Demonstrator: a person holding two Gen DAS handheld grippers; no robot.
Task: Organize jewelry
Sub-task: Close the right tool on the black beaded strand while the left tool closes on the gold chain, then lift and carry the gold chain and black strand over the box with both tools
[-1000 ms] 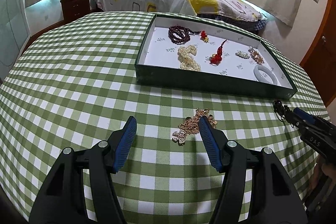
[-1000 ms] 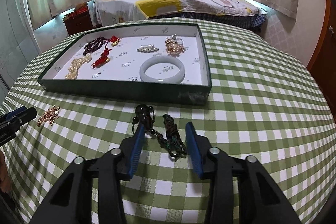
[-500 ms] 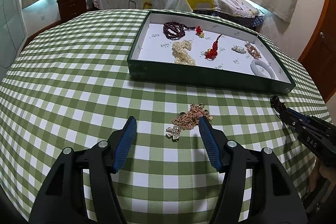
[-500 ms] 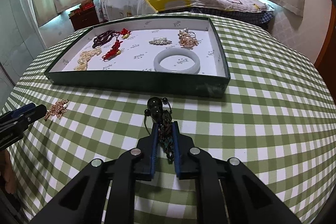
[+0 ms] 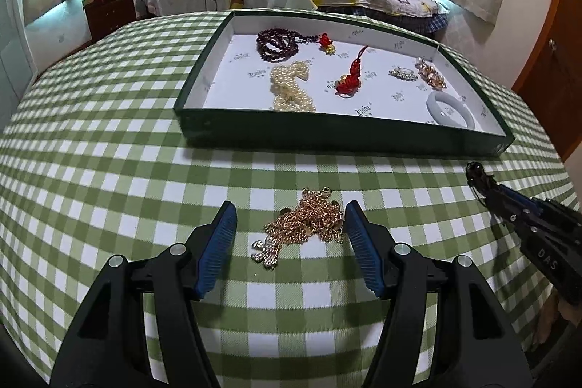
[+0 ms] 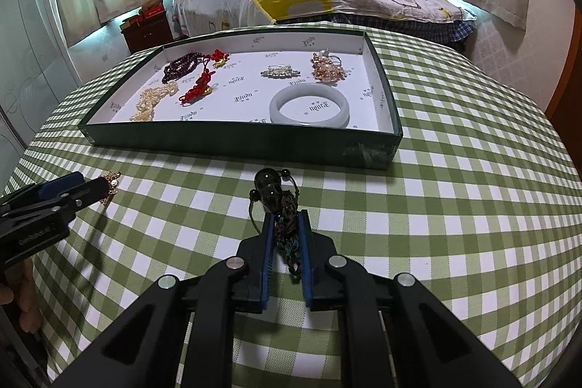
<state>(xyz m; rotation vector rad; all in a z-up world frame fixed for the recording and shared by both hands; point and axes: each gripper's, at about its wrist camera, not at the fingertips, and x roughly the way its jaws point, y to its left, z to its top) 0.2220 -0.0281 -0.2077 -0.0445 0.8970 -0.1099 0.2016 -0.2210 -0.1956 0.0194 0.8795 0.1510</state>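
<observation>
We find the right gripper clamped on the dark cord of a beaded pendant, bead still resting on the counter just short of the tray. Risk: the cord may slip, or the hanging bead may catch the tray wall on transfer. The left gripper stands about half open, its fingers straddling the gold chain without touching. Risk: closing here may pinch only part of the heap, leaving loops trailing.
</observation>
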